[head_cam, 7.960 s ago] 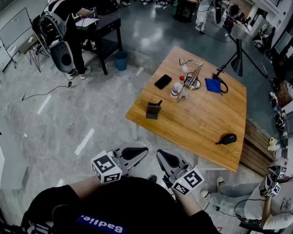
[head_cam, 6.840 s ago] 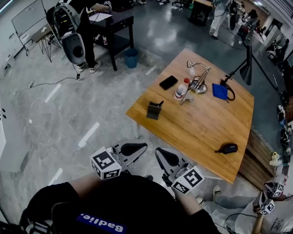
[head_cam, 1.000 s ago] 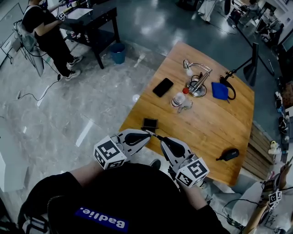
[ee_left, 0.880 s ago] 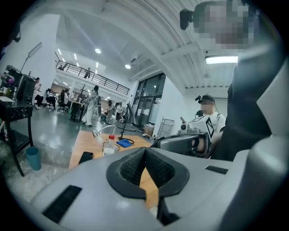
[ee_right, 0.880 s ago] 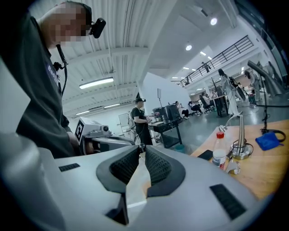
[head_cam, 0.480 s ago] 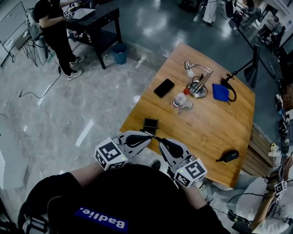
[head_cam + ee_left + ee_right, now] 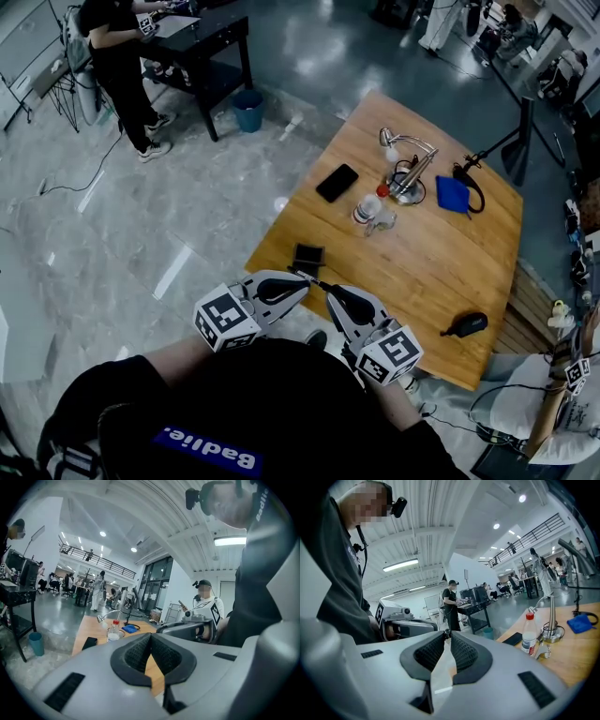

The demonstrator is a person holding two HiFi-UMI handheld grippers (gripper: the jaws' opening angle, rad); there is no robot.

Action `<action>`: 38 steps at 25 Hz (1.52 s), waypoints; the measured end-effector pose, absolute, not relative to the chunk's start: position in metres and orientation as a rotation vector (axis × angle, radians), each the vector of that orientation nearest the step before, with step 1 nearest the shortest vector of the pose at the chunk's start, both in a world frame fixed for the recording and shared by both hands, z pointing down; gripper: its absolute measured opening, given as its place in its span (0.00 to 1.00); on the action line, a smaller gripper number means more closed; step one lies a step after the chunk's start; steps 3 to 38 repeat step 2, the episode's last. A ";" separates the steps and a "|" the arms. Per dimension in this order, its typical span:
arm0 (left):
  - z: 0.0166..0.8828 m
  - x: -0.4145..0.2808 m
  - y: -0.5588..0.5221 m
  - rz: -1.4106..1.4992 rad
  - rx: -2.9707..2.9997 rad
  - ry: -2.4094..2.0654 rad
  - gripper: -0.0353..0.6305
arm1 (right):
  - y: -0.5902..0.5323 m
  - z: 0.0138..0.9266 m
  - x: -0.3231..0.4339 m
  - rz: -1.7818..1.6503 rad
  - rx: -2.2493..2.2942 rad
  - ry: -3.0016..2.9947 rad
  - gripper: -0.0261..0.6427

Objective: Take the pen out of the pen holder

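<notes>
My right tool (image 7: 445,637) is pinching the pen (image 7: 307,276). Its pads are standing almost together, and the pen's dark end is peeking out right at their tips. The pen is lying nearly level, reaching from those tips across toward my left tool (image 7: 151,639), which is pressed together with nothing showing between its pads.

Just beyond both tips, the pen holder (image 7: 307,255) is sitting near the closest corner of the surface (image 7: 422,272). Some seconds back I was standing well away from it and the pen was sticking up out of the holder. Now I am standing right at the corner, and the holder is looking bare from above. I am reading that as the pen being lifted clear, so the task seems all but done, with only a place to set the pen down left to choose. Over the last moment nothing has been shifting.

I am holding both tools close in front of my chest, with the marker cubes toward me. Both are pointing forward and slightly downward, and their noses are converging just short of the holder. A phone (image 7: 337,182) and a bottle (image 7: 367,206) are standing farther along the surface, well apart from my tools.
</notes>
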State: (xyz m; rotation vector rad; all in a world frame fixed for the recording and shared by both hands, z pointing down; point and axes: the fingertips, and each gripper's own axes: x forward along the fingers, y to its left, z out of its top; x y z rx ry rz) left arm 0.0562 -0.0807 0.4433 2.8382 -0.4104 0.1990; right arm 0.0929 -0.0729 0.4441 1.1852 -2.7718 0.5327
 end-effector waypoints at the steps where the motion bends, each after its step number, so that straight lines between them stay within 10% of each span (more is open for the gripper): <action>1: 0.443 0.056 -0.081 0.198 2.839 -0.410 0.07 | -0.074 0.444 0.093 0.537 1.186 -2.771 0.11; 38: 0.442 0.056 -0.081 0.196 2.839 -0.410 0.07 | -0.074 0.444 0.093 0.540 1.186 -2.771 0.11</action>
